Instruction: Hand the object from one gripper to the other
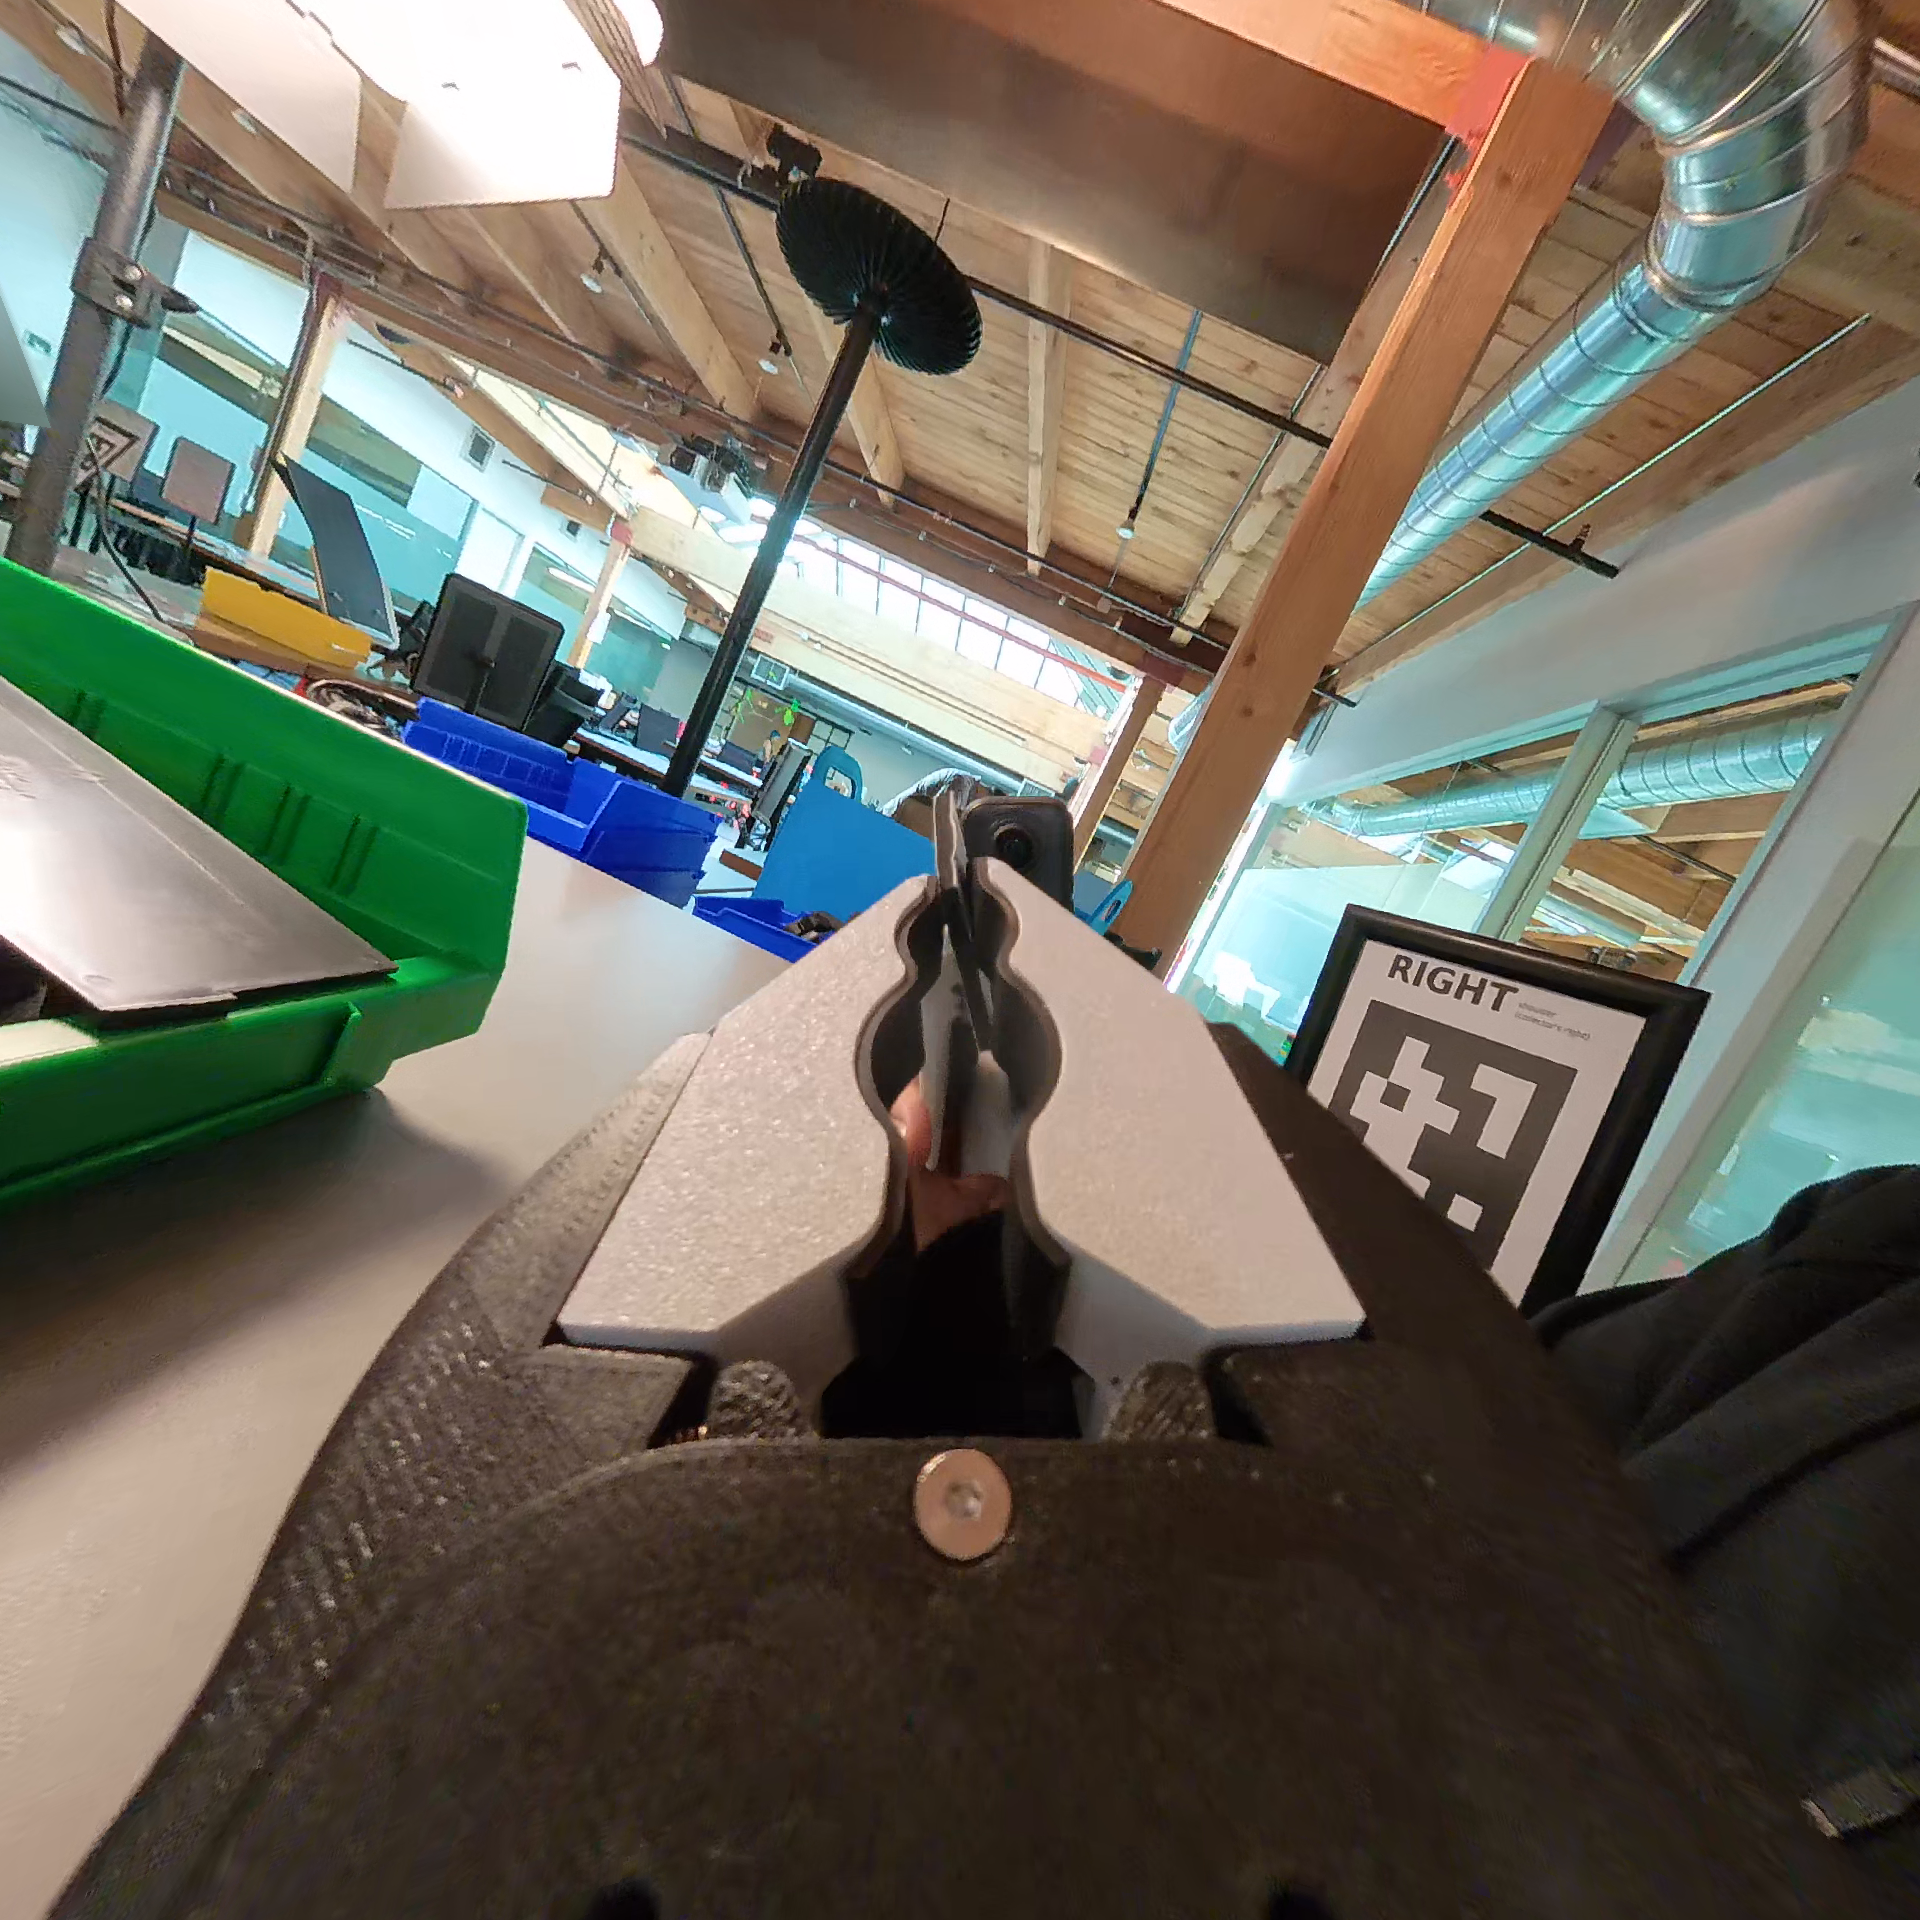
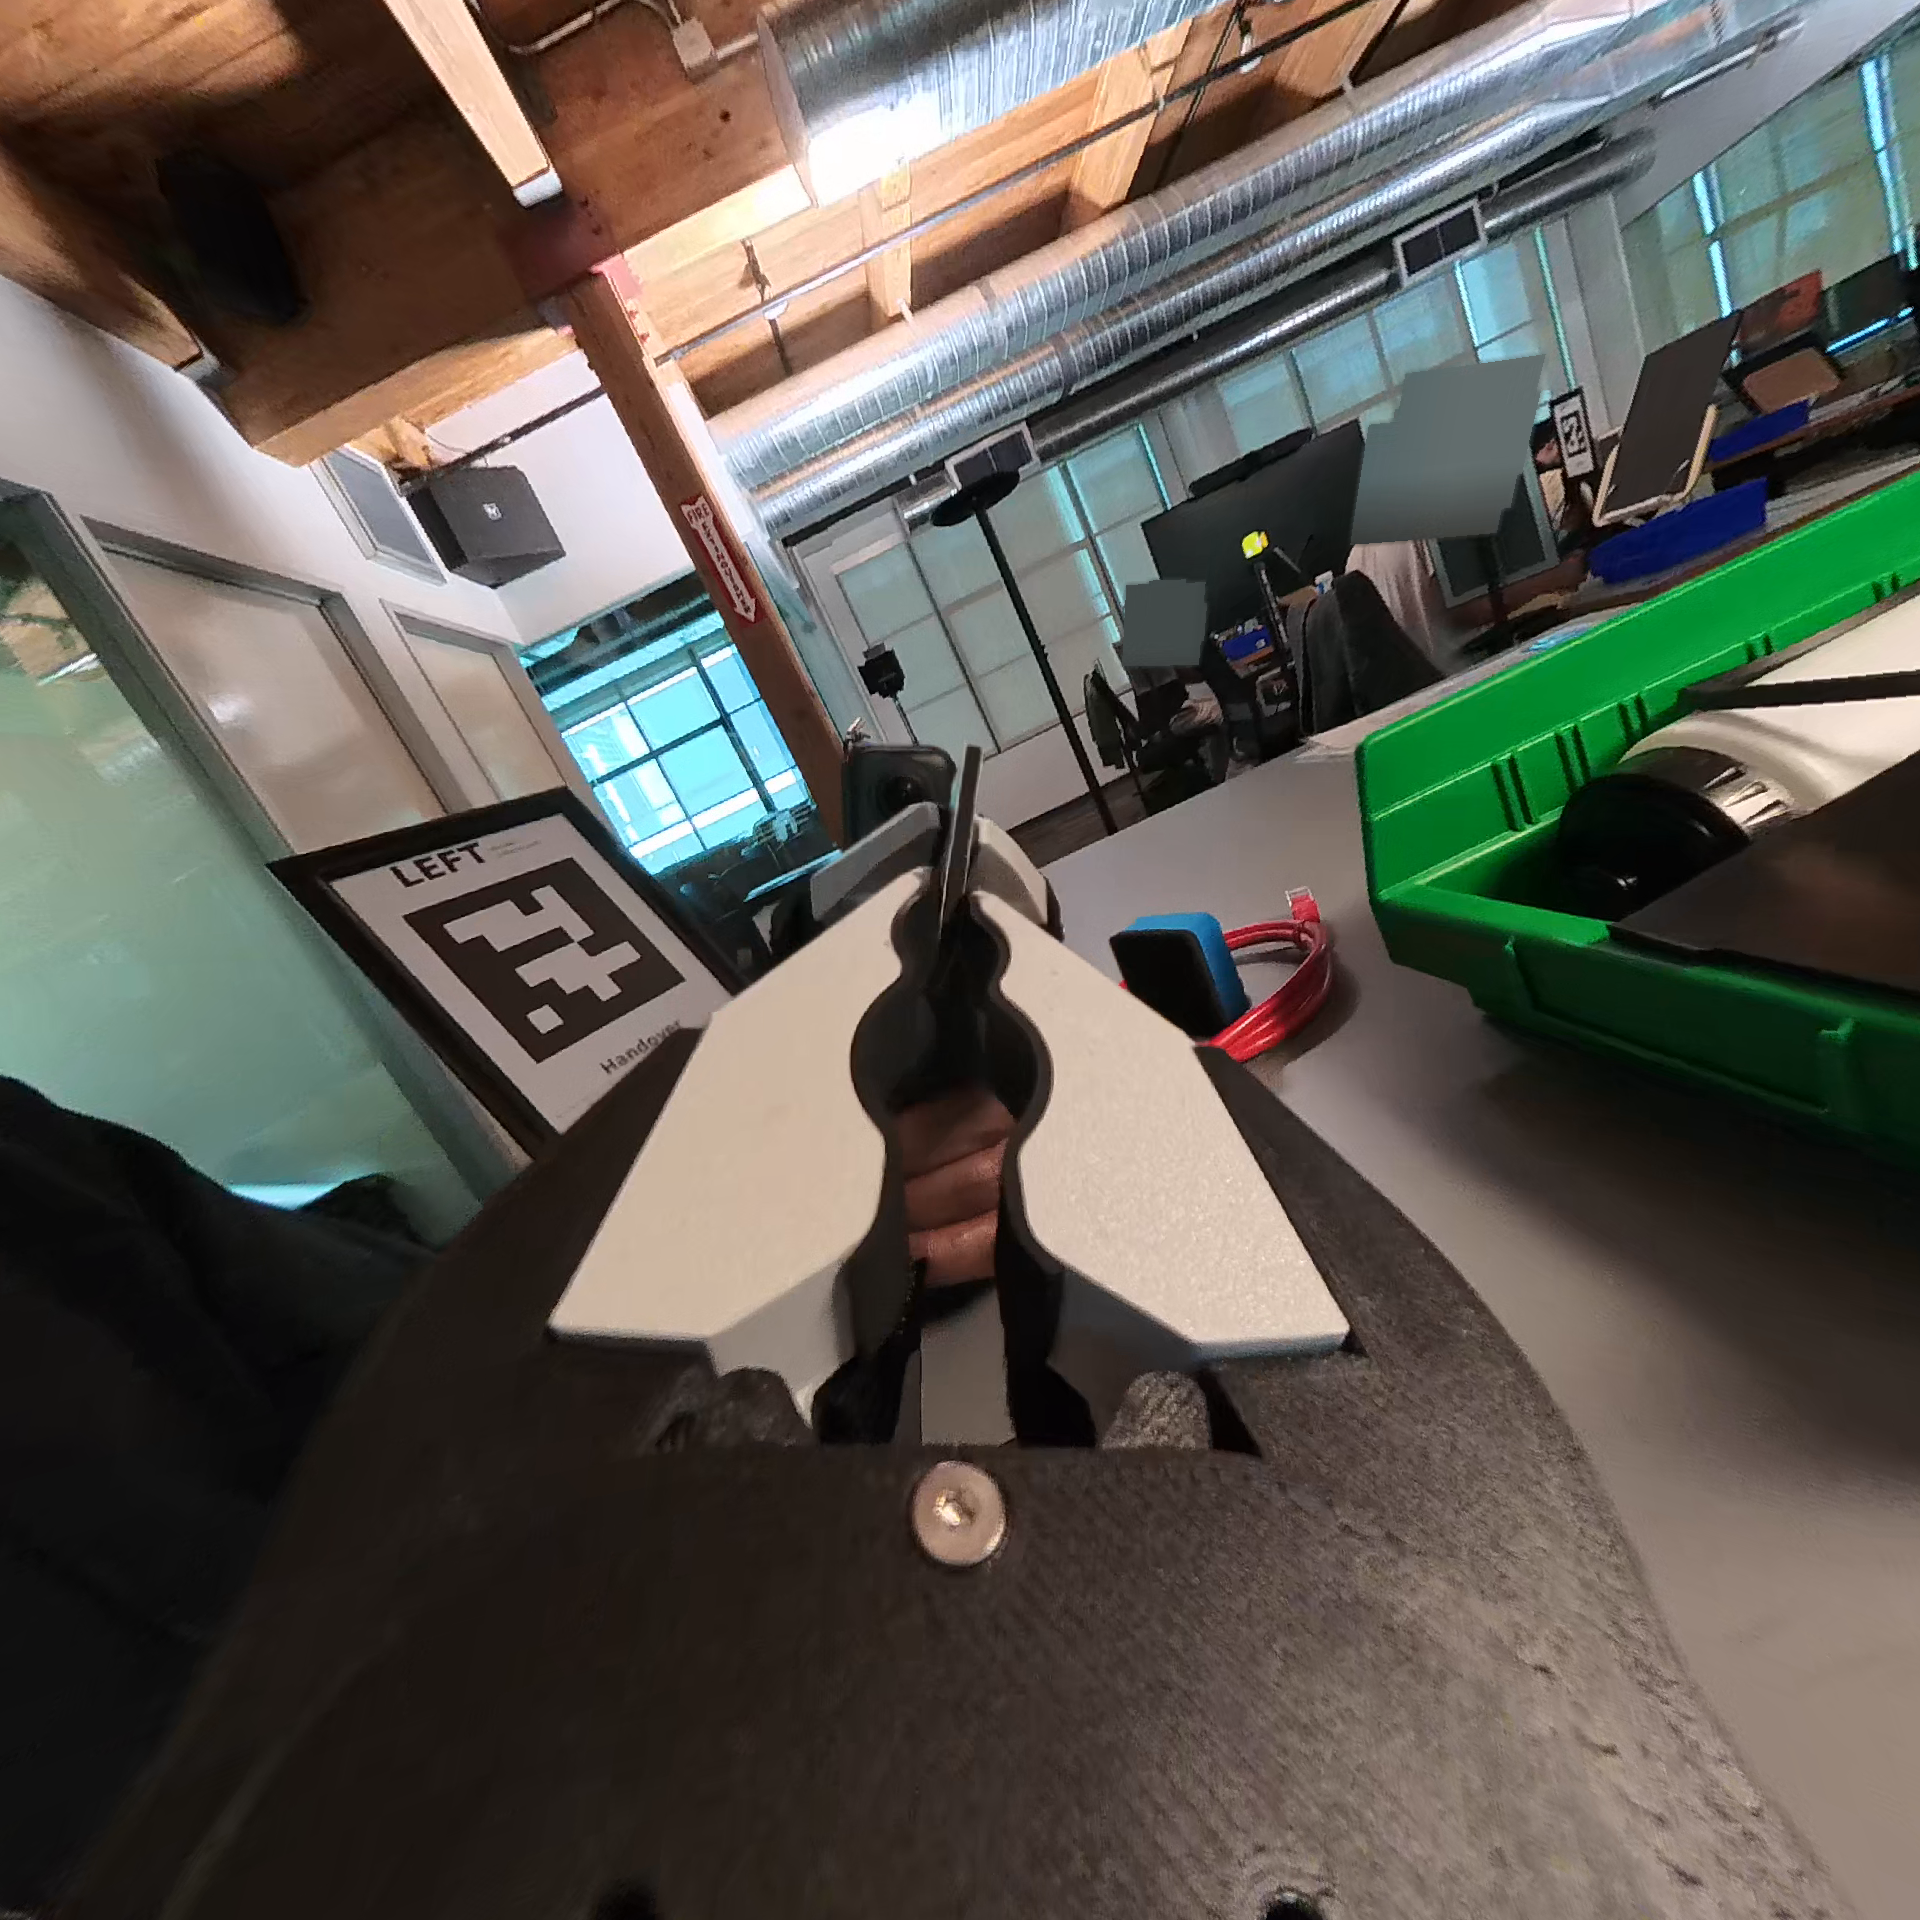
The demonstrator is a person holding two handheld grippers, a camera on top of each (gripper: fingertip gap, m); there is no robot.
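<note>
Two grippers meet tip to tip. Left gripper (image 1: pixel 954 894) is closed w/ a thin black object (image 1: pixel 948 831) pinched at its tips, seen edge-on. Right gripper (image 2: pixel 951 899) is likewise clamped on the same object (image 2: pixel 966 800), which pokes up past the tips at centre frame. What the object is can't be told; only its edge shows.

Through the gap btwn the fingers a hand (image 2: pixel 951 1184) shows in part. A dark sleeve (image 1: pixel 1766 1351) fills lower right of the left wrist view.

Grey surface (image 1: pixel 312 1195) carries a green bin (image 1: pixel 260 810) at left w/ a black panel (image 1: pixel 156 883) lying in it, cut off by the frame edge. In the right wrist view a blue-and-black block (image 2: pixel 1184 971) sits touching a red cable (image 2: pixel 1288 987), centre right. Framed marker cards (image 1: pixel 1475 1091) stand by the glass walls.

Farther off: blue bins (image 1: pixel 623 810), a black pole lamp (image 1: pixel 769 551), a wooden post (image 1: pixel 1351 551), silver ducts (image 1: pixel 1662 312) under a timber ceiling. Desks behind are too small to make out.
</note>
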